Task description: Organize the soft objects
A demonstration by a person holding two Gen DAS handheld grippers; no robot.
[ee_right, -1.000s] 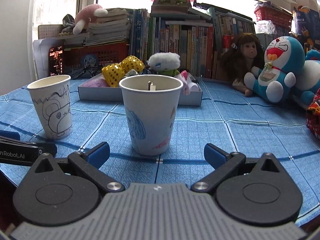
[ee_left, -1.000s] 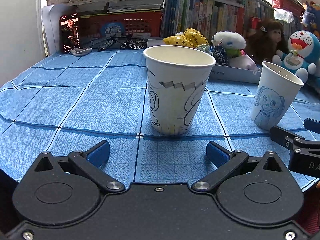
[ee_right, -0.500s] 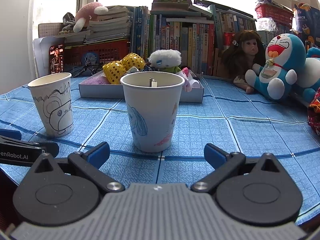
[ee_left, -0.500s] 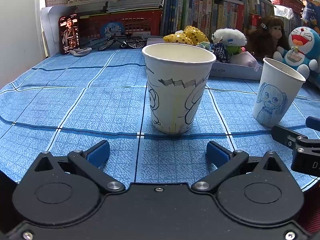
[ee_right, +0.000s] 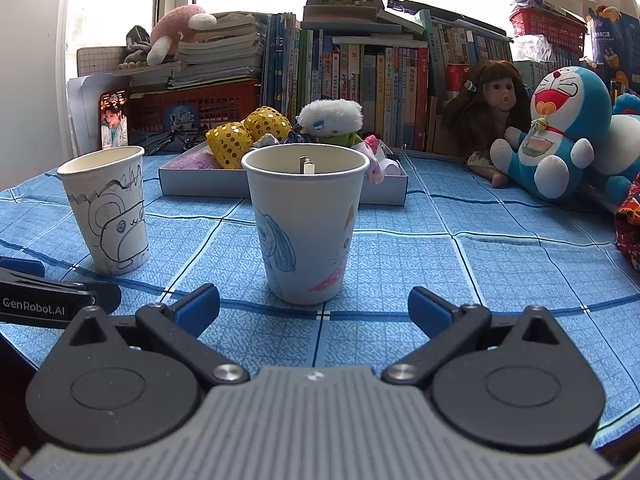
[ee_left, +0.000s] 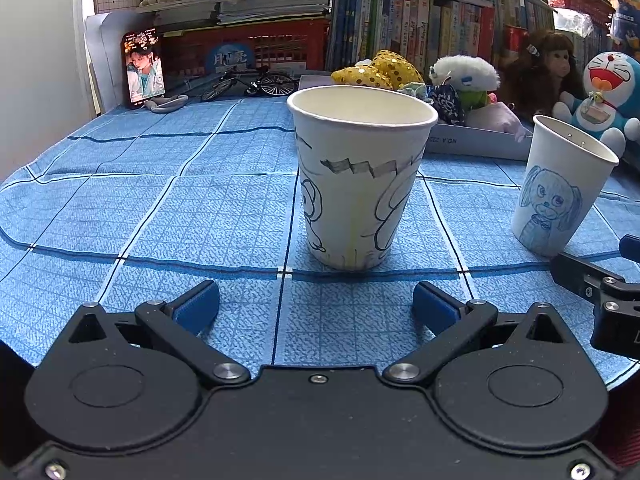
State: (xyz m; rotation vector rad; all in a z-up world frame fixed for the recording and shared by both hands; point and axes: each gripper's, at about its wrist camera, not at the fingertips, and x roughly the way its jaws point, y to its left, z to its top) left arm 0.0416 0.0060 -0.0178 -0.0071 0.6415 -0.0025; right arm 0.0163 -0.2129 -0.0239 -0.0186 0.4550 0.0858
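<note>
A white paper cup with black line drawings [ee_left: 360, 180] stands upright just ahead of my open, empty left gripper [ee_left: 316, 306]; it also shows at the left of the right wrist view [ee_right: 108, 208]. A second paper cup with blue and red drawings [ee_right: 306, 224] stands just ahead of my open, empty right gripper [ee_right: 314, 308], with small pale sticks inside it; it shows at the right of the left wrist view [ee_left: 560, 188]. A shallow white tray [ee_right: 192, 184] behind the cups holds soft toys: yellow sequin balls [ee_right: 248, 136], a white fluffy plush [ee_right: 332, 118].
A doll [ee_right: 488, 112] and a Doraemon plush [ee_right: 556, 132] sit at the back right on the blue cloth [ee_right: 460, 264]. Books, a red basket [ee_left: 248, 52], a phone [ee_left: 144, 66] and a model bicycle [ee_left: 248, 82] line the back.
Both grippers have risen or tilted slightly, so the cups sit a little lower in view. Both stay open and nothing was grasped.
</note>
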